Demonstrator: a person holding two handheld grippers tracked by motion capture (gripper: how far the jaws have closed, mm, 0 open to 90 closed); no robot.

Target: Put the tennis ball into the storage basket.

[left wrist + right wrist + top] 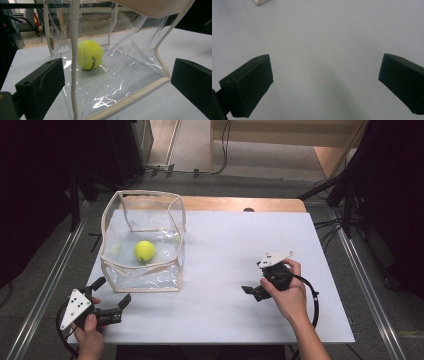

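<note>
A yellow tennis ball [144, 250] lies inside a clear plastic bag with beige trim [141, 271] that stands open-topped on the left of the white table [235, 235]. My left gripper [113, 291] is open just outside the bag's near left corner. In the left gripper view the ball [90, 54] shows through the clear wall [130, 72], with the jaws wide apart on either side of the bag's corner. My right gripper [253, 278] is open at the table's right, tilted down over bare tabletop [324, 42], nothing between its jaws.
A beige corner of the bag [259, 2] peeks in at the top left of the right gripper view. Wooden table edge [240, 203] runs along the back. Cables and stands [345, 195] lie on the floor around the table.
</note>
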